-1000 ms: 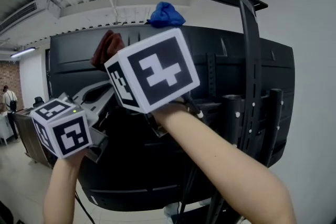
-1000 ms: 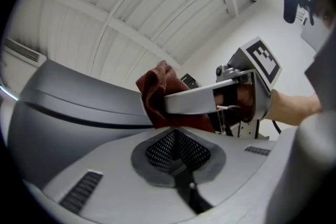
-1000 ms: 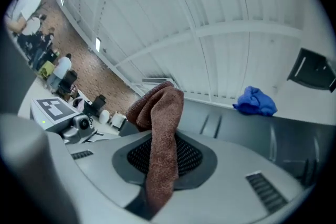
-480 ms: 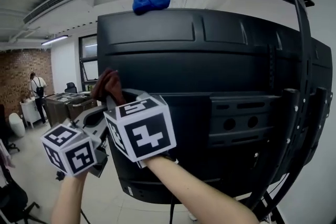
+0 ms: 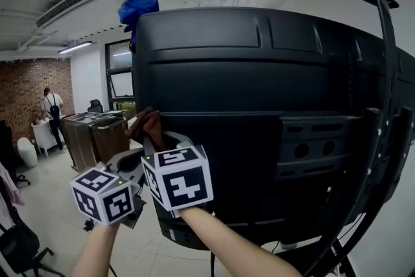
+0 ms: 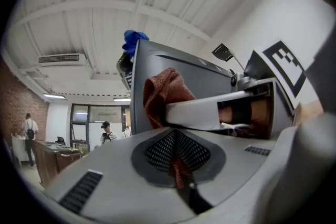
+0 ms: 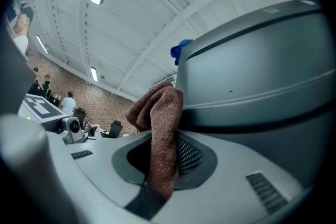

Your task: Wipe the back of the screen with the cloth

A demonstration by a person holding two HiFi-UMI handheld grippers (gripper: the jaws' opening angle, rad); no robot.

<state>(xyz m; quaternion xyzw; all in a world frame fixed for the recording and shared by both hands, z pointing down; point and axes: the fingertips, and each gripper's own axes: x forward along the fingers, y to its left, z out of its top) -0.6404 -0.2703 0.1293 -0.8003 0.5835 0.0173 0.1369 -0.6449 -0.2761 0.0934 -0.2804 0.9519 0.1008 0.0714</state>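
Gripping a reddish-brown terry cloth (image 5: 146,126) between closed jaws, the right gripper (image 5: 159,139) holds it at the nine o'clock edge of the large black plastic screen back (image 5: 259,107). Whether the fabric touches the casing cannot be told. In the right gripper view the reddish-brown terry cloth (image 7: 160,128) rises bunched from the jaw seam, just beside the screen's rounded edge. The left gripper (image 5: 133,162) sits just beside the right one, at its eight o'clock. Its jaws are together, with a thin sliver of the same reddish fabric (image 6: 178,168) pinched in the seam. A crumpled blue cloth (image 5: 137,10) lies on the screen's top edge at eleven o'clock. A black metal stand (image 5: 388,94) runs along the three o'clock side.
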